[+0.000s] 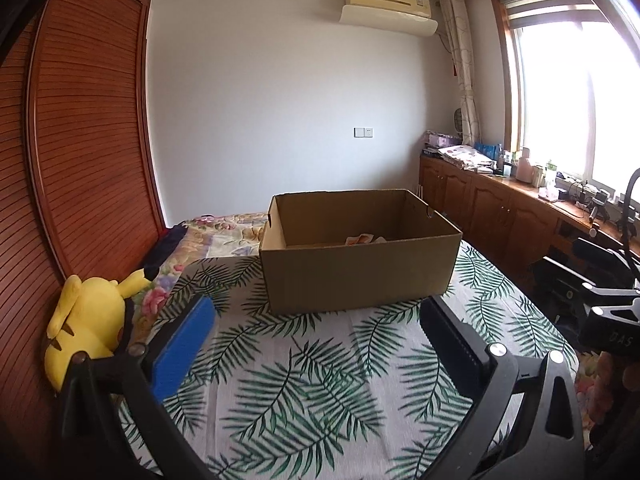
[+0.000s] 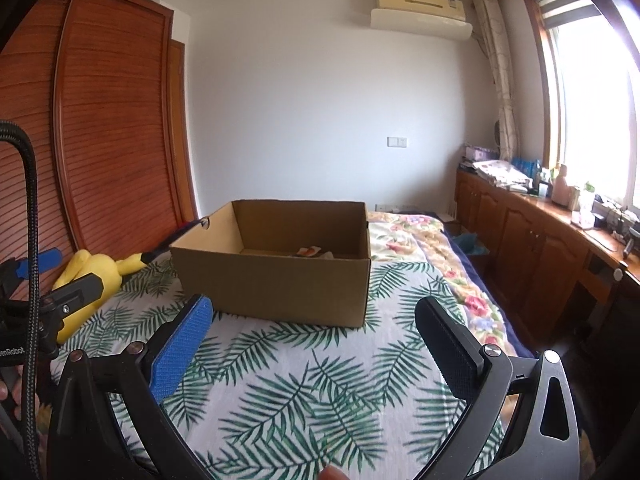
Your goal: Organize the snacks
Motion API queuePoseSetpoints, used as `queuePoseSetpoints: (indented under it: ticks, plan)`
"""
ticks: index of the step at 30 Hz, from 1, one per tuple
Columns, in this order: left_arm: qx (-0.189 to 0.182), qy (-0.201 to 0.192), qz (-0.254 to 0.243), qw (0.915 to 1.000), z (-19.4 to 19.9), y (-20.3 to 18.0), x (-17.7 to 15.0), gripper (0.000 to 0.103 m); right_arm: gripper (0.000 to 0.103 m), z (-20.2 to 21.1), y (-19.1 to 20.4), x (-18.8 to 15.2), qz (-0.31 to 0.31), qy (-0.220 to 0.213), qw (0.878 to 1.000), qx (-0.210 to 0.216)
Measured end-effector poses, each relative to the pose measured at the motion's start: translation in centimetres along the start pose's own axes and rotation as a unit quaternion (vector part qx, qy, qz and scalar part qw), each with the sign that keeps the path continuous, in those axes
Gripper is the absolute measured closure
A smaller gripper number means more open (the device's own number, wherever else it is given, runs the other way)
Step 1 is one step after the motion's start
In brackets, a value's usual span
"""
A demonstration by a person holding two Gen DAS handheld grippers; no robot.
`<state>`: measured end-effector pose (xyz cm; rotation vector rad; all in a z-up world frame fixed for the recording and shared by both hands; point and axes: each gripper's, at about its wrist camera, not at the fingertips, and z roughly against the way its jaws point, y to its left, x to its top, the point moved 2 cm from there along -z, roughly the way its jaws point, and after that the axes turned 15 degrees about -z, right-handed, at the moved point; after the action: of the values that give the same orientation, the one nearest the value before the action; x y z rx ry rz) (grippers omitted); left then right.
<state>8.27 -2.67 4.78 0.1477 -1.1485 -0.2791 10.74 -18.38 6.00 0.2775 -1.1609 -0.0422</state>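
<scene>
Leaf-print cover [image 2: 304, 400] lies under our two wide, empty tools, left tool [image 1: 316, 336] and right tool [image 2: 316, 340], cardboard box [image 2: 276, 276] straight ahead of both.

Cardboard box [image 1: 360, 268], plain brown, top open, no flaps showing. Stands upright and level on the leaf-print cloth [image 1: 304, 380], toward its far edge. Finger hole cut in each short side wall near the rim. Walls unmarked, corners square.

Inside, at the bottom against the far wall: a small cluster of snack packets [image 2: 314, 252], white with orange-red print, lying flat. Only their tops show over the near wall; how many cannot be told. Rest of the box floor visible is bare cardboard.
</scene>
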Motion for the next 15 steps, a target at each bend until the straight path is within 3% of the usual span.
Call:
queuePoseSetpoints:
  ticks: [15]
  plan:
    - [0.004,-0.003,-0.005,1.0,3.6,-0.9,-2.0,0.0,0.0,4.2,-0.5,-2.0,-0.015,-0.01,1.0,-0.007]
